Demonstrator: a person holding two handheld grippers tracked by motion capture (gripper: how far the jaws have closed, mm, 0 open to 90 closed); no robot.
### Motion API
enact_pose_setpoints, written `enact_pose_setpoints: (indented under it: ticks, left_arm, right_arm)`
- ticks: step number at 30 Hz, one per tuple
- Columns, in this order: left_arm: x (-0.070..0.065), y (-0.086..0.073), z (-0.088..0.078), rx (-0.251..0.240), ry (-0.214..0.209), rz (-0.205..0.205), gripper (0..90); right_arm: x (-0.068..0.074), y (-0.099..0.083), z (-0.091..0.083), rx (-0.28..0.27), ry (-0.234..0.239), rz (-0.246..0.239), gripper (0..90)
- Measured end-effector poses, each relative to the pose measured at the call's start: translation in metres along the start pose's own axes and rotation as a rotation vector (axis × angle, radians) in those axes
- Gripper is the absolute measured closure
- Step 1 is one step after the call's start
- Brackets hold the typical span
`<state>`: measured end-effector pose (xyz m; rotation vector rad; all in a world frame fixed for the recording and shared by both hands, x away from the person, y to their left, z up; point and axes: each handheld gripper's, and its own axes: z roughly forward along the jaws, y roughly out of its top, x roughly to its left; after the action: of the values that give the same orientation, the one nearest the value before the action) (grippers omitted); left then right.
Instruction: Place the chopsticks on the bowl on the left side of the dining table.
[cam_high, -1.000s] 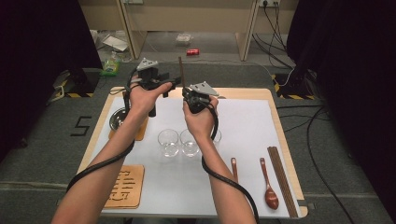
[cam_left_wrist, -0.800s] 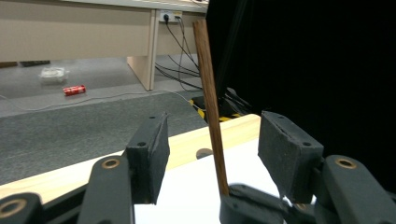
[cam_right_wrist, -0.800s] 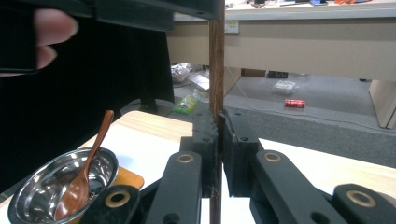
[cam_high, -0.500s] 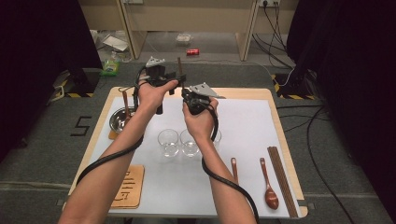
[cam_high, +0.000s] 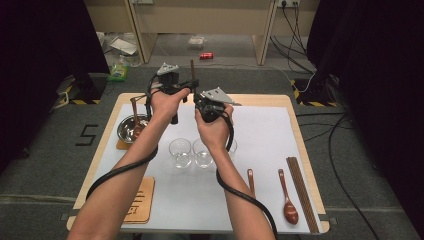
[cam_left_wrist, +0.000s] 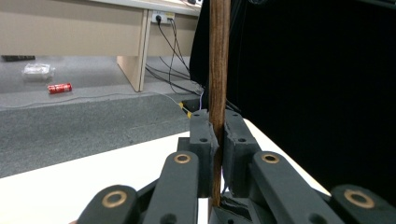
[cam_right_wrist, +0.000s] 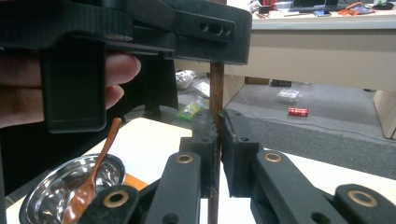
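A thin brown wooden stick (cam_high: 192, 69) stands upright above the far middle of the table, held by both grippers. My right gripper (cam_high: 200, 97) is shut on its lower part; in the right gripper view the stick (cam_right_wrist: 216, 88) runs between the pressed pads (cam_right_wrist: 218, 135). My left gripper (cam_high: 187, 86) grips it higher up. Its jaws have just been closing, and in the left gripper view the pads (cam_left_wrist: 218, 140) now press the stick (cam_left_wrist: 219, 60). The left gripper's body (cam_right_wrist: 140, 28) hangs over the right one.
A steel bowl (cam_high: 126, 131) with a wooden spoon (cam_high: 135, 117) sits at the far left, on a brown mat. Two glasses (cam_high: 180, 152) (cam_high: 202, 153) stand mid-table. Two wooden spoons (cam_high: 288, 197) (cam_high: 250, 180) and dark chopsticks (cam_high: 301, 195) lie at the right. A wooden coaster (cam_high: 140, 200) lies near left.
My left gripper has shifted right to the upright stick and its jaws have closed on it above the right gripper. The right gripper has kept still with the stick.
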<state>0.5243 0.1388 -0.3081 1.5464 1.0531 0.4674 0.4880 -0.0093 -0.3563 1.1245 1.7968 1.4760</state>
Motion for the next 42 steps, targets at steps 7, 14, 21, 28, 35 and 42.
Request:
enact_pose_setpoints:
  ticks: [7, 14, 21, 28, 35, 42]
  left_arm:
    - [0.003, 0.001, -0.004, -0.024, 0.021, 0.0, 83.7]
    - [0.007, -0.003, -0.01, -0.04, 0.02, 0.006, 83.7]
    - [0.01, -0.003, -0.016, -0.038, 0.045, 0.034, 83.7]
    - [0.012, 0.0, -0.021, -0.043, 0.064, 0.04, 83.8]
    - [0.016, -0.001, -0.029, -0.048, 0.076, 0.039, 83.8]
    - [0.023, -0.002, -0.038, -0.04, 0.103, 0.043, 83.8]
  right_arm:
    - [-0.006, 0.001, -0.008, 0.035, 0.008, -0.017, 73.4]
    - [-0.025, -0.003, -0.022, 0.061, -0.019, -0.04, 71.0]
    - [-0.047, -0.008, -0.039, 0.076, -0.062, -0.042, 70.6]
    - [-0.066, -0.017, -0.053, 0.1, -0.096, -0.041, 69.8]
    - [-0.084, -0.031, -0.066, 0.118, -0.122, -0.017, 69.3]
    - [-0.101, -0.042, -0.081, 0.126, -0.151, 0.006, 68.2]
